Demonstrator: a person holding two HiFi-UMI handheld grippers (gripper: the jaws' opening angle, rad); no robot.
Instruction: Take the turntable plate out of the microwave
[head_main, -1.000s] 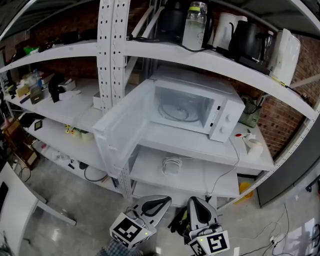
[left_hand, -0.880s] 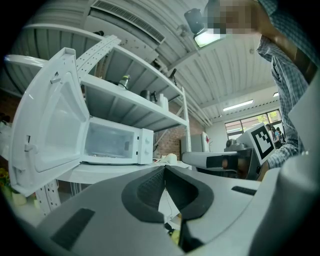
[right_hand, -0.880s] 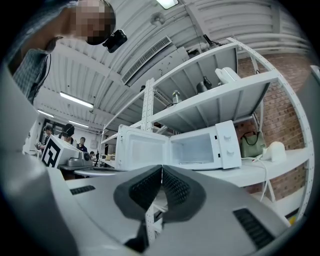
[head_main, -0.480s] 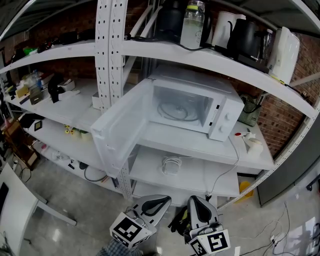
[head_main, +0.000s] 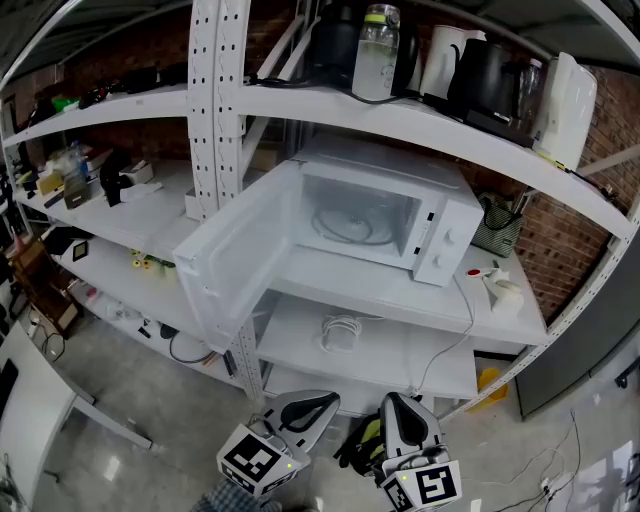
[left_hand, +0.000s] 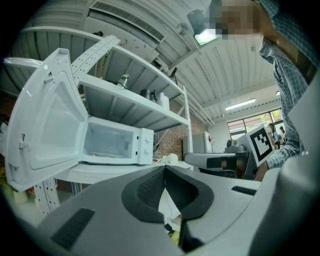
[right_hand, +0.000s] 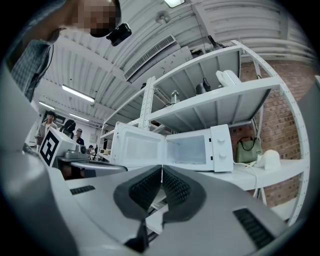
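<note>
Two grippers sit low at the near edge of the head view, left gripper (head_main: 318, 403) and right gripper (head_main: 397, 402), both well apart from the shelving. Both are clenched on nothing. In the left gripper view the ribbed black pads (left_hand: 150, 187) meet at the tips (left_hand: 164, 168). The right gripper view shows the same, tips (right_hand: 161, 168) together and the gap empty. The bodies are smooth grey plastic with rounded black pad surrounds.

One white boxy microwave (head_main: 400, 215) stands on the middle shelf (head_main: 400, 295) of a white metal rack, its door (head_main: 235, 260) swung wide to the left. The turntable plate (head_main: 352, 225) lies inside the cavity, on its floor. It is round clear glass and shows only as faint ring outlines. In both gripper views the cavity is too pale to make the plate out.

A perforated white upright (head_main: 212, 90) crosses in front of the rack. A clear bottle (head_main: 378, 40) and dark and white kettles (head_main: 480, 75) stand on the top shelf, their tops cut off by the frame edge. A coiled white cable (head_main: 342, 330) lies on the lower shelf. A green bag (head_main: 497, 228) sits to the right of the microwave against a brick wall (head_main: 560, 240), partly hidden by the shelf above. Small items on the far left shelves are too small to name.
</note>
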